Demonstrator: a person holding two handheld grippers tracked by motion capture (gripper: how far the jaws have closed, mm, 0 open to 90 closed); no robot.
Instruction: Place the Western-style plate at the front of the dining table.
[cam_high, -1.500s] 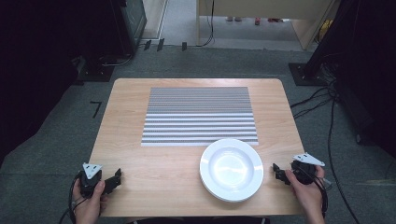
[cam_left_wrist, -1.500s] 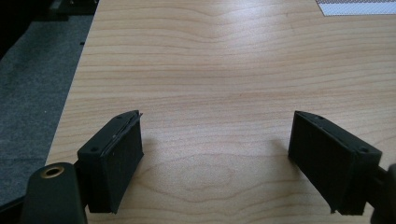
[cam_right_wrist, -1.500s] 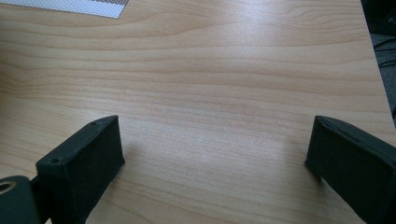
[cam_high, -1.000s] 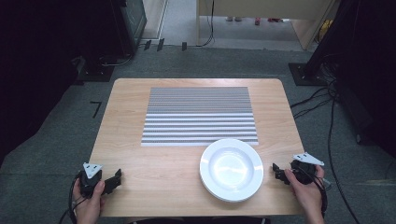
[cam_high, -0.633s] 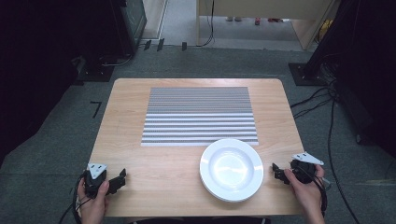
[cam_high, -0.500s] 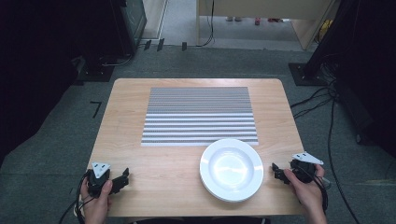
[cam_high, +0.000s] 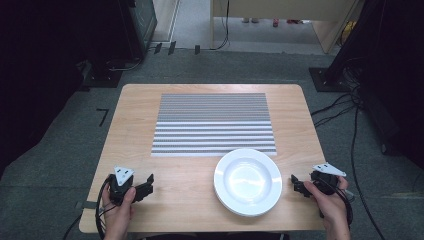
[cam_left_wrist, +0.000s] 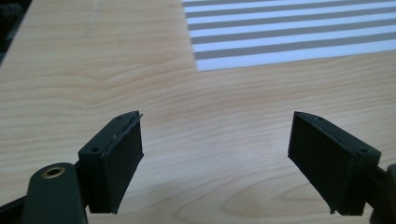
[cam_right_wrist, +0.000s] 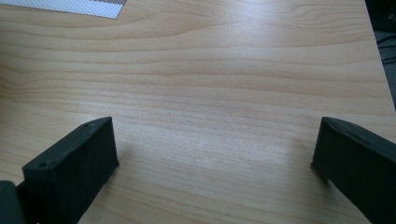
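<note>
White and empty, the plate (cam_high: 248, 181) sits at the near edge of the wooden table (cam_high: 135, 120), between my two grippers. My left gripper (cam_high: 145, 185), well left of the plate, has its jaws spread wide with nothing between them; my right gripper (cam_high: 295, 183), just right of the plate, is equally wide and empty. Nothing is gripped yet, so I judge the work barely begun. Round, the plate has no long axis; it faces up. Just beyond it lies the striped placemat (cam_high: 214, 124).

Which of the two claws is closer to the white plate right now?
The right claw. It sits just off the white plate at its right rim, while the left claw is well away across bare table.
</note>
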